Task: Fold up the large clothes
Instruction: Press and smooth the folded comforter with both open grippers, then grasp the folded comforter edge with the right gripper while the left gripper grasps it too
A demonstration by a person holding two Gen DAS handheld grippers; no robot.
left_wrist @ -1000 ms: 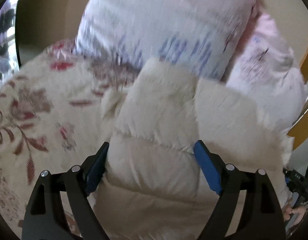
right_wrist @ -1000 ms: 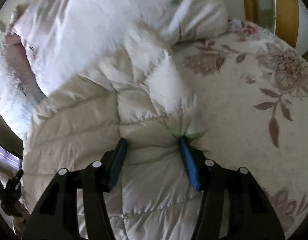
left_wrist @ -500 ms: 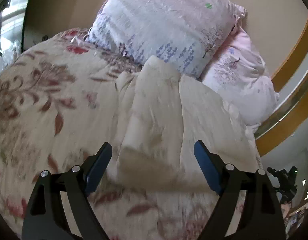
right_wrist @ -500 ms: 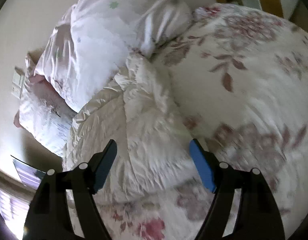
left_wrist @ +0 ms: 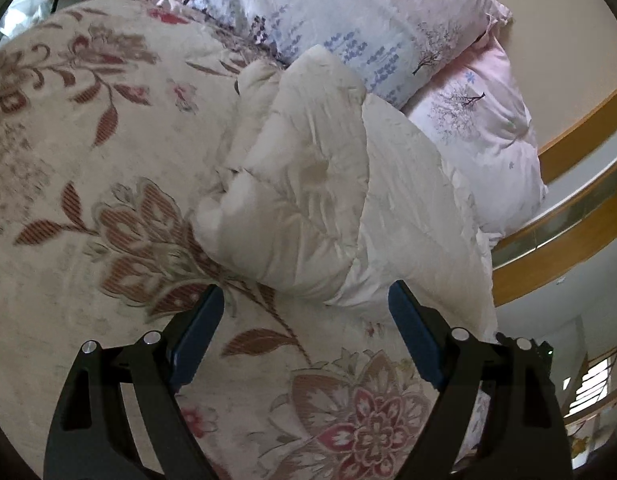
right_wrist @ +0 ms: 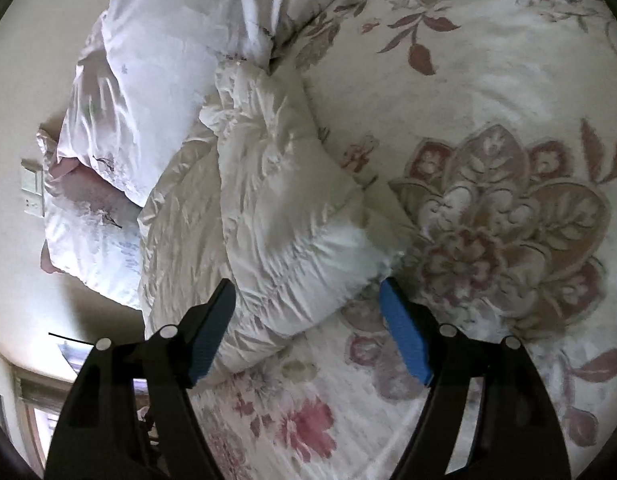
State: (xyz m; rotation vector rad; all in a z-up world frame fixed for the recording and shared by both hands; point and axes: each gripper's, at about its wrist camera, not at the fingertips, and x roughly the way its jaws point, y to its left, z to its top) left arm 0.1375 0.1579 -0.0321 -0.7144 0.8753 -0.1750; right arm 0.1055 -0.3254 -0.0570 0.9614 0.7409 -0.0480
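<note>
Cream quilted fabric marks the padded jacket [left_wrist: 328, 184], which lies folded into a thick bundle near the head of the bed [left_wrist: 88, 168], touching the pillows [left_wrist: 348, 12] and close to the bed's side edge. The left hand-held gripper [left_wrist: 304, 320] and the right hand-held gripper [right_wrist: 306, 312] both hover just short of it, jaws apart and holding nothing. The folding looks nearly finished; the next move probably calls for pressing or tucking the puffy top layer flat.

Both tongs, left [left_wrist: 306, 312] and right [right_wrist: 306, 300], gape empty.
</note>
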